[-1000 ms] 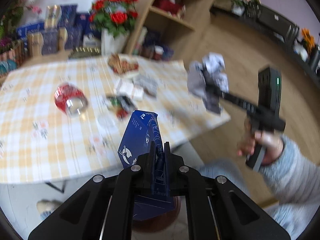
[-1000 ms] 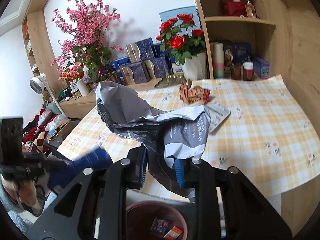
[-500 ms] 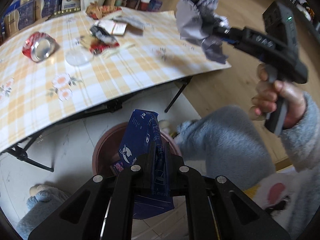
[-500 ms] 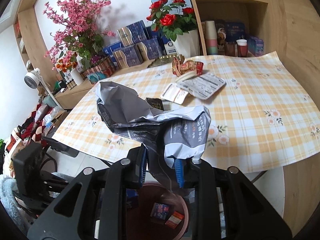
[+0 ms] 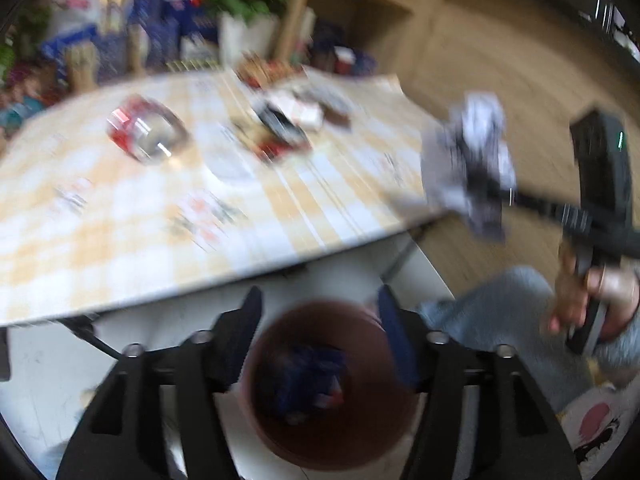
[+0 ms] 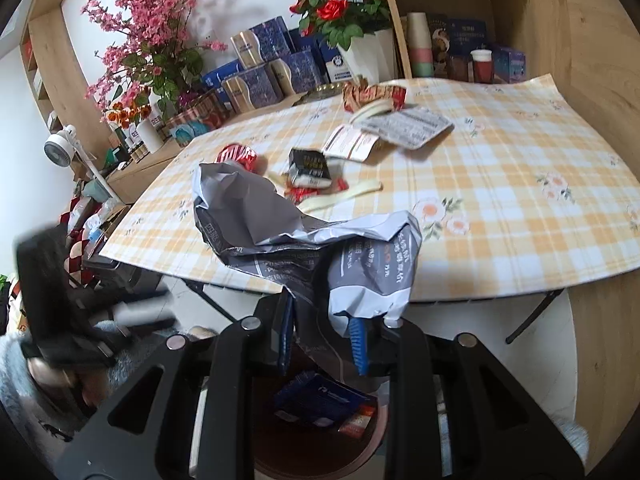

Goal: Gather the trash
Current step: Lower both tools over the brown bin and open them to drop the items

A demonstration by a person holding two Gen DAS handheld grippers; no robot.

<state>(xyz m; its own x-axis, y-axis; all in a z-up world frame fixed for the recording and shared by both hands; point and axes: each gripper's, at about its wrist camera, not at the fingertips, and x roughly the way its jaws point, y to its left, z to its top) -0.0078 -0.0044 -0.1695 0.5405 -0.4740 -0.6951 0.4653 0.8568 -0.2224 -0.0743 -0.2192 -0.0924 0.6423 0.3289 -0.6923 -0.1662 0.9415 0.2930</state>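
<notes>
1. The left tool (image 5: 320, 308) hangs over the brown bin (image 5: 332, 392), which stands on the floor below the near edge of the worktop (image 5: 160, 240). Its jaws have just been opening and now stand wide apart with nothing between them.
2. The blue carton (image 6: 320, 398) lies inside the bin, on top of other small packets (the left wrist view is blurred, so only a dark blue shape shows there).
3. The right tool (image 6: 322, 340) is clamped on a crumpled grey bag (image 6: 304, 240), its blue pads pressing the lower folds. The bag hangs in the air above the bin, in front of the worktop's near edge.
4. In the left wrist view the right tool (image 5: 486, 188) with the bag sits off the worktop's near right corner, held by a hand (image 5: 592, 300) in a grey sleeve.
5. Trash left on the worktop: a crushed red can (image 6: 236, 156) near the left edge, a black packet (image 6: 310, 168) in the middle, a grey blister sheet (image 6: 408, 126) and a red wrapper (image 6: 372, 94) toward the far edge.
</notes>
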